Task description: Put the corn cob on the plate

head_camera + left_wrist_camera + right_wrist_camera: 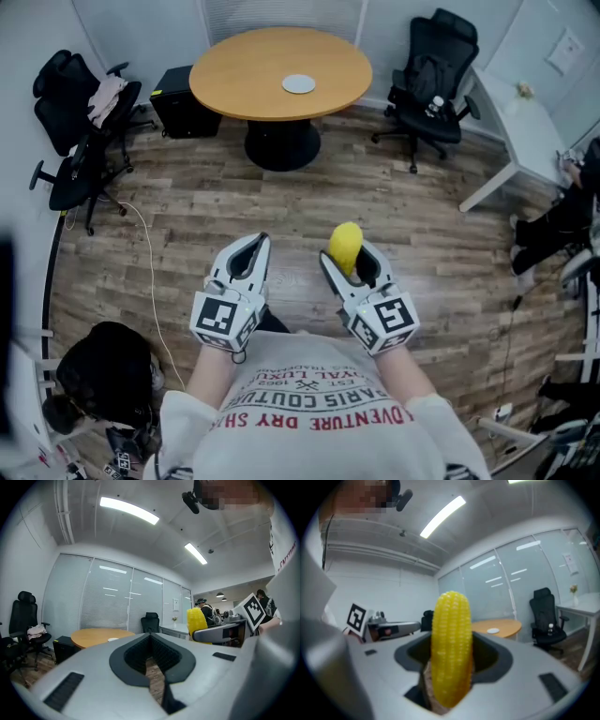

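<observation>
**Corn cob held, plate far off**

The right hand-held gripper [351,265] pinches the yellow corn cob [451,648] between its jaws, and the cob stands upright, its tip above them. The left hand-held gripper [251,248] is just beside it, jaws pressed together with nothing in them. Both are above the wooden floor [187,216]. The small white plate [299,83] lies on the round wooden surface [244,70], well apart from the cob.

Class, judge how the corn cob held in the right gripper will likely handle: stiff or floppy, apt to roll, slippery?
The corn cob stands straight, unsupported above the right gripper, so it's probably stiff. Its round, tapered shape may roll on the flat plate. Bumpy kernel rows likely help grip, though it looks glossy.
</observation>
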`<state>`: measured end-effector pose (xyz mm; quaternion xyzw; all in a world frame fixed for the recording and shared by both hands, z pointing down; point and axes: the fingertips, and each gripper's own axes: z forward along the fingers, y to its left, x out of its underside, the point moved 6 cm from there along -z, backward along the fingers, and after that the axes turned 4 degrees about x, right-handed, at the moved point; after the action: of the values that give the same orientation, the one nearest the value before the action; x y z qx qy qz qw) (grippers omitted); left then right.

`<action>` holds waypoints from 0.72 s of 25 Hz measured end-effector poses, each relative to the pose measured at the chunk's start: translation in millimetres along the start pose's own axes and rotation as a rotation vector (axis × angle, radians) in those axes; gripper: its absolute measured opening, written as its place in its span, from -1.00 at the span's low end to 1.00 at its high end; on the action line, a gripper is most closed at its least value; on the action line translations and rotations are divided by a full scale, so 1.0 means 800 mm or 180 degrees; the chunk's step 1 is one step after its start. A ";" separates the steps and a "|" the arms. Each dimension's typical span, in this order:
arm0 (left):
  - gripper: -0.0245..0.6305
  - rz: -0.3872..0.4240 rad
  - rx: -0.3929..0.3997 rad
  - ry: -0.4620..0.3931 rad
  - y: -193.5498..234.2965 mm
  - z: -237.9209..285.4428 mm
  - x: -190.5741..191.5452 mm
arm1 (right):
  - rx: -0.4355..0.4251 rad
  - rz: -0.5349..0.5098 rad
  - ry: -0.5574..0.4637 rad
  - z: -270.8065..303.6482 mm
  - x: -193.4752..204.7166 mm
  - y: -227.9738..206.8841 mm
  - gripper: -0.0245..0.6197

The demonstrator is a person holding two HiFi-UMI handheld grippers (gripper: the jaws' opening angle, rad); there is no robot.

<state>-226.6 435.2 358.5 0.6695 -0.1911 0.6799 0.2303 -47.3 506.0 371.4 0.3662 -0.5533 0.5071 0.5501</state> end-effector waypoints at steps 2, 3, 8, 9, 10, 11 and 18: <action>-0.82 0.0007 0.0000 0.0016 -0.002 0.005 0.001 | 0.0036 0.0001 0.0008 -0.001 0.001 -0.007 -0.09; -0.82 0.0012 0.0005 0.0022 -0.003 0.008 0.002 | 0.0058 -0.0002 0.0011 0.000 0.001 -0.011 -0.09; -0.82 0.0069 0.0074 0.0079 -0.007 0.037 0.002 | 0.0085 0.0059 0.0006 0.008 0.001 -0.039 -0.09; -0.82 0.0077 0.0083 0.0087 -0.003 0.042 0.001 | 0.0088 0.0088 0.0003 0.012 0.000 -0.042 -0.09; -0.82 0.0077 0.0092 0.0090 0.002 0.047 0.000 | 0.0093 0.0120 -0.0001 0.016 -0.002 -0.045 -0.09; -0.82 0.0071 0.0103 0.0091 0.007 0.053 0.000 | 0.0101 0.0149 -0.0002 0.022 -0.002 -0.047 -0.09; -0.82 -0.0016 0.0300 0.0113 0.063 0.115 0.004 | 0.0282 0.0177 0.0071 0.081 -0.009 -0.075 -0.09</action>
<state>-179.8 341.6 366.9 0.6679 -0.1530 0.6994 0.2036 -3.8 429.6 381.9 0.3690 -0.5342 0.5502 0.5251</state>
